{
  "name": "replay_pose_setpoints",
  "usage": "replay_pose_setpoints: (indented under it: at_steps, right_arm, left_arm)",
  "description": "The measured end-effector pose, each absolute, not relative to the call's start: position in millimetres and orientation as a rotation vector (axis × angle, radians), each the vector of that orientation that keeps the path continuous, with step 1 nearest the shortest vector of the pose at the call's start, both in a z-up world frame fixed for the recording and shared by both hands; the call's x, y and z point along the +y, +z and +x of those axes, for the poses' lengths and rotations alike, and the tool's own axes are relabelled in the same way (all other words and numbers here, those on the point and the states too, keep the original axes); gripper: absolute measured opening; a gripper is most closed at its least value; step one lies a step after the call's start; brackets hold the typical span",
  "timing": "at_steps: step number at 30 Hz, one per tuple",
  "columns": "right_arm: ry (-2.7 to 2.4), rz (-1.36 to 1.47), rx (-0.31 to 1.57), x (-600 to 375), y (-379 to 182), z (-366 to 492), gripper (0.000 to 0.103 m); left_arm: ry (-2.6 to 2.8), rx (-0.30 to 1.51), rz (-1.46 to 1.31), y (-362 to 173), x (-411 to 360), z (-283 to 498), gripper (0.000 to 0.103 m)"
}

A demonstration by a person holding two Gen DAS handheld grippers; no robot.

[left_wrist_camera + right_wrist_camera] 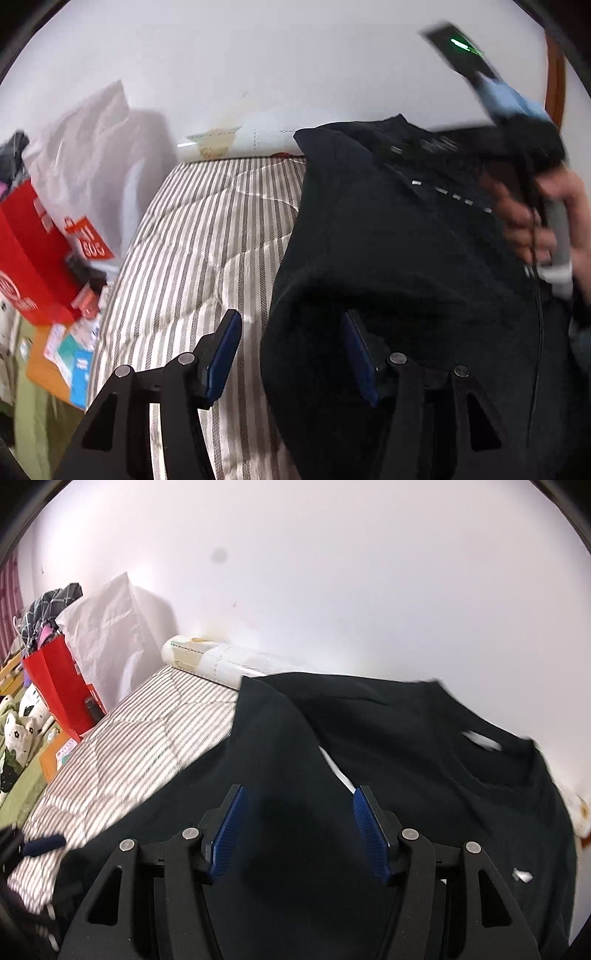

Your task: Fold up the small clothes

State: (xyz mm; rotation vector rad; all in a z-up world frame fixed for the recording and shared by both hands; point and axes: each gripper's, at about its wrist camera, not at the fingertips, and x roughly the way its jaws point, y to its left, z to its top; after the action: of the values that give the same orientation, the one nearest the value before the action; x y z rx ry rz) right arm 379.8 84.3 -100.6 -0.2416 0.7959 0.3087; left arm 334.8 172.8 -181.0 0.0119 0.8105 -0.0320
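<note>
A black garment (399,258) lies bunched on the striped quilt (207,236), filling the right half of the left wrist view. My left gripper (291,354) is open at its left edge, one finger over quilt, the other against the cloth. In the right wrist view the same black garment (369,760) spreads wide with a white label near the collar. My right gripper (299,827) is open just above the cloth, holding nothing. The right gripper's body and the hand holding it (532,206) show blurred at the upper right of the left wrist view.
A red paper bag (62,686) and a white plastic bag (110,627) stand at the quilt's left edge. A rolled pale mat (221,661) lies along the white wall. Boxes and papers (62,354) sit left of the bed. A green patterned blanket (18,746) lies further left.
</note>
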Motion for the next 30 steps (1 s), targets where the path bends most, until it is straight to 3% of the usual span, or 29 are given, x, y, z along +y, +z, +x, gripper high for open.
replay_pose_setpoints:
  at_steps: [5,10,11,12,13,15,24,30]
  right_arm:
    - [0.338,-0.228,0.795,97.1,-110.4,428.2,0.06]
    - [0.385,-0.177,0.816,99.0,-121.2,470.2,0.058]
    - [0.415,-0.152,0.828,99.2,-123.2,477.0,0.051]
    - [0.446,-0.123,0.84,100.0,-125.3,482.1,0.022]
    - [0.482,-0.098,0.861,100.5,-128.2,486.0,0.01]
    - [0.493,-0.088,0.849,102.9,-130.1,485.7,0.009]
    - [0.536,-0.002,0.741,122.8,-107.5,488.3,0.008]
    - [0.495,-0.019,0.765,156.5,-127.1,502.5,0.008]
  left_arm:
    - [-0.063,0.81,-0.041,-181.3,180.1,339.9,0.049]
    - [-0.103,0.768,-0.109,-177.2,178.8,343.2,0.031]
    - [-0.113,0.771,-0.114,-178.6,177.9,344.4,0.028]
    - [-0.118,0.781,-0.107,-180.4,175.6,346.5,0.018]
    - [-0.116,0.785,-0.105,-181.2,174.6,347.3,0.01]
    - [-0.113,0.771,-0.126,-179.3,177.5,345.4,0.005]
    - [-0.033,0.763,-0.258,-177.3,210.5,342.1,0.005]
    - [0.003,0.819,-0.257,-187.0,212.3,346.0,0.005]
